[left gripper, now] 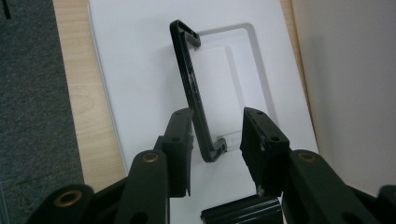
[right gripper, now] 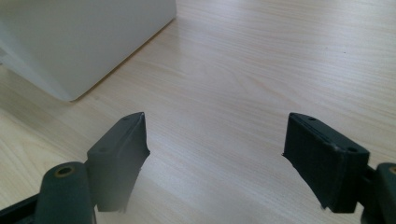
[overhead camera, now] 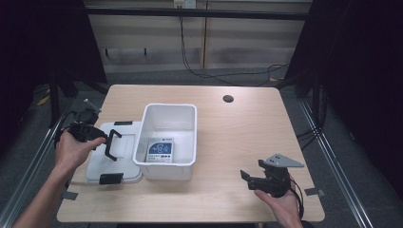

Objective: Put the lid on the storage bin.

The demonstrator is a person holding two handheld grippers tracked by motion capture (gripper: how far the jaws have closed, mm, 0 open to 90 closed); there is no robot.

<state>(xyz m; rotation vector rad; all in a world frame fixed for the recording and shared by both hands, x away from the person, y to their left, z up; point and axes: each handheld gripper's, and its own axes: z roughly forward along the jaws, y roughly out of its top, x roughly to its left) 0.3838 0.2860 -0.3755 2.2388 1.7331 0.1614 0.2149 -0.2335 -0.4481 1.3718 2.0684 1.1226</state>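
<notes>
- Left gripper [left gripper: 217, 133] — jaws at a narrow gap astride the near end of the black plastic carry handle [left gripper: 191, 88]. One pad lies against the bar, the other stands clear, so nothing is clamped yet.
- Handle: raised on the flat white plastic lid [overhead camera: 124, 154], which lies on the pale wooden table [overhead camera: 247, 128] just left of, and touching, the open white plastic bin [overhead camera: 166, 137]. Its long axis runs straight away from the jaws, roughly along the line of reach.
- Right gripper [overhead camera: 253, 179] — jaws wide and empty, low over bare table, well right of the bin; the left hand is much the nearer to the lid.
- Count: one bin, one lid, one handle, two black latch clips [overhead camera: 110, 178] on the lid's ends, and one blue-and-white packet [overhead camera: 160, 149] inside the bin.
</notes>
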